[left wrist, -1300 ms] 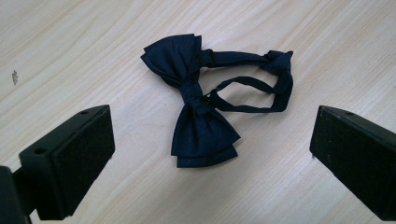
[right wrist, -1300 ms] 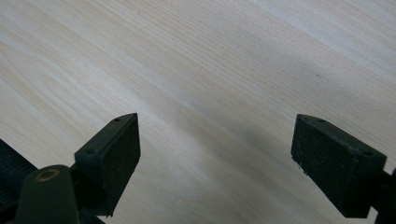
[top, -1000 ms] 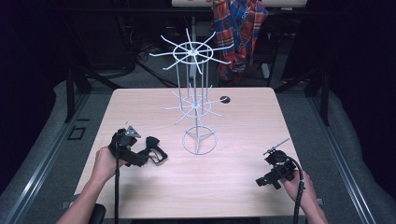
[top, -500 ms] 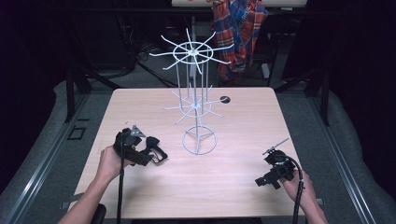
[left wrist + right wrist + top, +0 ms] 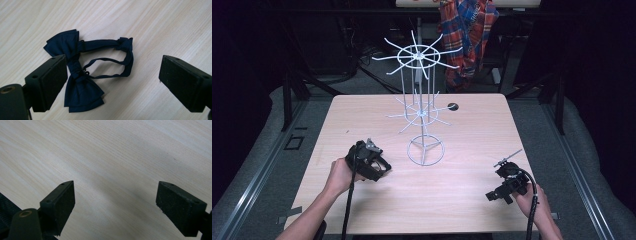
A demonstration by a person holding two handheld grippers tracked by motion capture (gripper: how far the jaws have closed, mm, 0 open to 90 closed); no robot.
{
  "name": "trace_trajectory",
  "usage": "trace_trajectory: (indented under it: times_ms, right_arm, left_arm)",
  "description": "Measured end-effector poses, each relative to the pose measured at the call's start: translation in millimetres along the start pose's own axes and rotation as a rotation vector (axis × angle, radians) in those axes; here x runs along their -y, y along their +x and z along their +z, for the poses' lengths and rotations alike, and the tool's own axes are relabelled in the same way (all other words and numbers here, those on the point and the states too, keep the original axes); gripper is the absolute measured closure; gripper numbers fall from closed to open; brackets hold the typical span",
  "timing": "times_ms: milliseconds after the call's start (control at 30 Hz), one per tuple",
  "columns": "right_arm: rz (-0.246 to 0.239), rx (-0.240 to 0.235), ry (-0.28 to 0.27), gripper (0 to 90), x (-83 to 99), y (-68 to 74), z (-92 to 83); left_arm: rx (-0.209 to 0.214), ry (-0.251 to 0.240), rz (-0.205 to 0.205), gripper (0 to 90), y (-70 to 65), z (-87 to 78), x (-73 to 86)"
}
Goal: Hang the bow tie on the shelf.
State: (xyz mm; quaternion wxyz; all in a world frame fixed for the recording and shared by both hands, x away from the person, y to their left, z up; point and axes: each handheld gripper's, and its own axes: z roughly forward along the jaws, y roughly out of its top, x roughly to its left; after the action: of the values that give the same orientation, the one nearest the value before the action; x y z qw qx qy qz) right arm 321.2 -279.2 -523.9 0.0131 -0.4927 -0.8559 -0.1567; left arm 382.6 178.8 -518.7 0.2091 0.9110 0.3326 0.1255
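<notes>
While your left tongs [image 5: 112, 82] hover over the navy bow tie [image 5: 83, 72], nothing is gripped yet: in the left gripper view the tie lies flat on the counter [image 5: 162, 22], its knot and wings beside 1 pad [image 5: 53, 80] and its strap loop reaching into the gap toward the other. The jaws have just been closing a little but stand spread, with the tie between them and neither pad pressing it. Your right tongs [image 5: 115, 205] are spread too, over bare wood near the counter's front right corner, holding nothing. From the high view, the white wire rack [image 5: 422, 107] stands mid-counter with all its arms bare. So, as I judge it, the job sits at its start: pinching and lifting the tie, then probably hanging it on an arm, are all left.
</notes>
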Motion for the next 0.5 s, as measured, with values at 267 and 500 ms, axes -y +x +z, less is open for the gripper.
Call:
trace_trajectory:
  times_ms: [267,500]
  right_arm:
    - [-0.007,0.012,0.006,15.4,-0.4,-0.3,0.4]
    - [-0.009,0.011,0.004,15.4,-0.1,-0.5,0.9]
  left_arm:
    - [0.001,0.032,0.007,4.8,-2.5,12.1,-4.1]
    - [0.011,0.056,0.031,19.5,-8.4,17.8,-8.7]
